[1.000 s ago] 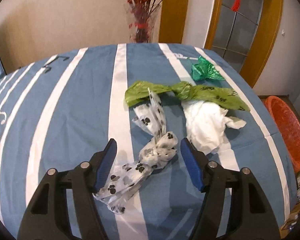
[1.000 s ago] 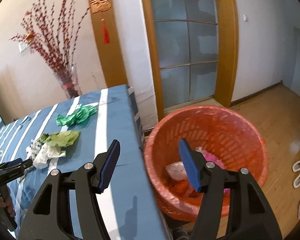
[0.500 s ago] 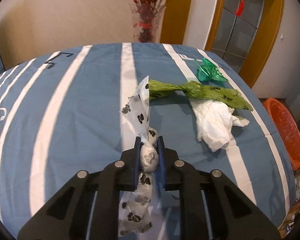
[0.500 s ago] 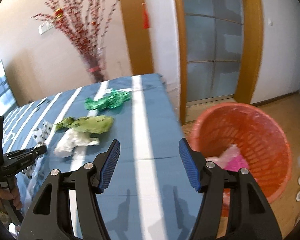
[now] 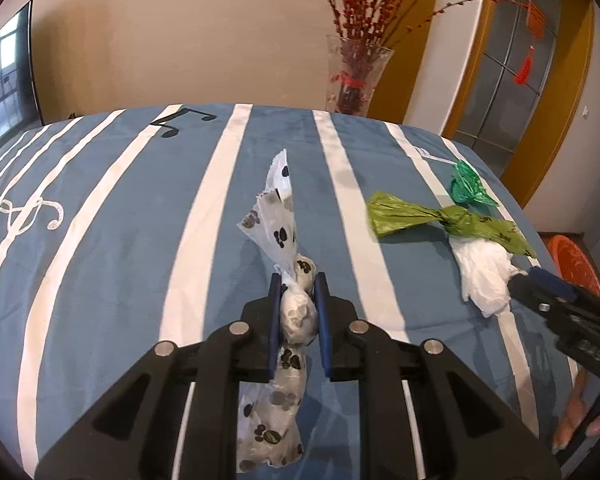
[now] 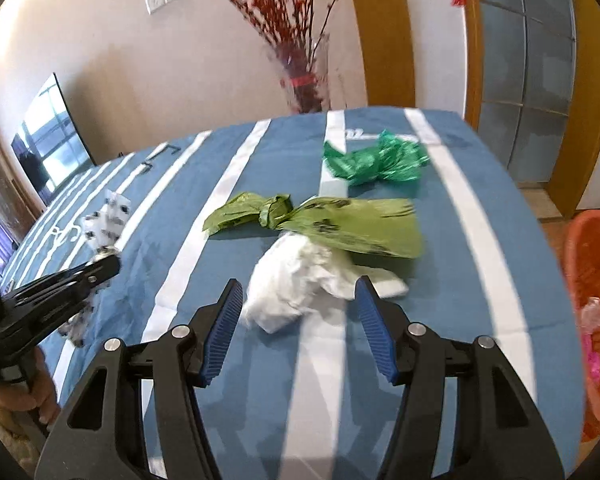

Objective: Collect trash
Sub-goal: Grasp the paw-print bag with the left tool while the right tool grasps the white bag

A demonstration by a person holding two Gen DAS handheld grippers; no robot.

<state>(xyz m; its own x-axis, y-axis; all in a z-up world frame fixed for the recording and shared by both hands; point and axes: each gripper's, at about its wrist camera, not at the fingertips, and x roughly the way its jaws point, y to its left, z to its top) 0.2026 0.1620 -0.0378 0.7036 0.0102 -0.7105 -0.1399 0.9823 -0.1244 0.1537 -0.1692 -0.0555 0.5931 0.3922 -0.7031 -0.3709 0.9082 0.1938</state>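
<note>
We see a table draped in a blue cloth with white stripes (image 5: 100,240); it curves away to a far edge at twelve o'clock, and its right edge drops off at three o'clock beside an orange basket (image 6: 592,280) on the wooden floor. The cloth toward nine o'clock lies bare.

Our left gripper (image 5: 298,308) is clamped on the knot of a white paw-print bag (image 5: 278,216), whose ends stick out above and below the blue pads.

Our right gripper (image 6: 298,320) has its jaws closing around a crumpled white tissue (image 6: 296,284), the pads apart from it.

Touching the tissue at twelve o'clock lies a knotted olive-green bag (image 6: 332,220); beyond it, a dark green bag (image 6: 376,160).

Behind the table stand a glass vase of red branches (image 5: 354,76), a beige wall and a wood-framed glass door (image 6: 540,72).
</note>
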